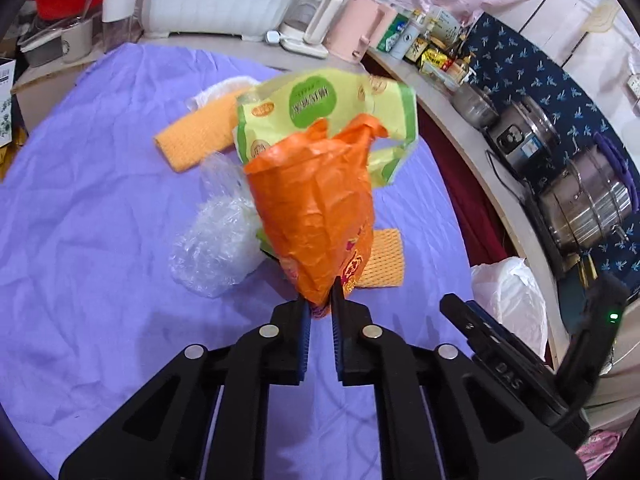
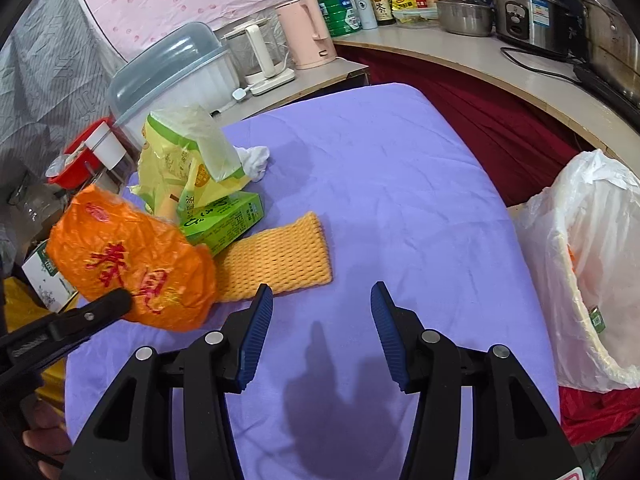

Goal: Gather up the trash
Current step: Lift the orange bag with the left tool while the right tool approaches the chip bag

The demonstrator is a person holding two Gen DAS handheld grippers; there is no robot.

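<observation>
My left gripper (image 1: 320,300) is shut on an orange plastic bag (image 1: 316,208) and holds it up above the purple table (image 1: 100,200). The same bag shows at the left of the right wrist view (image 2: 132,264), with the left gripper (image 2: 116,300) pinching its lower edge. My right gripper (image 2: 322,304) is open and empty above the purple table (image 2: 400,200). On the table lie a yellow-green wrapper (image 1: 320,104) (image 2: 180,164), a green box (image 2: 224,220), an orange foam net (image 2: 276,256) (image 1: 200,136), a second foam net (image 1: 384,260), clear plastic wrap (image 1: 216,240) and a white crumpled tissue (image 2: 256,160).
A white-lined trash bin (image 2: 580,272) (image 1: 512,304) stands off the table's right edge. Kettles (image 2: 308,32), a dish-drainer (image 2: 172,76), bottles and pots (image 1: 580,208) crowd the counters behind and to the right. A red cloth (image 2: 500,128) hangs between table and counter.
</observation>
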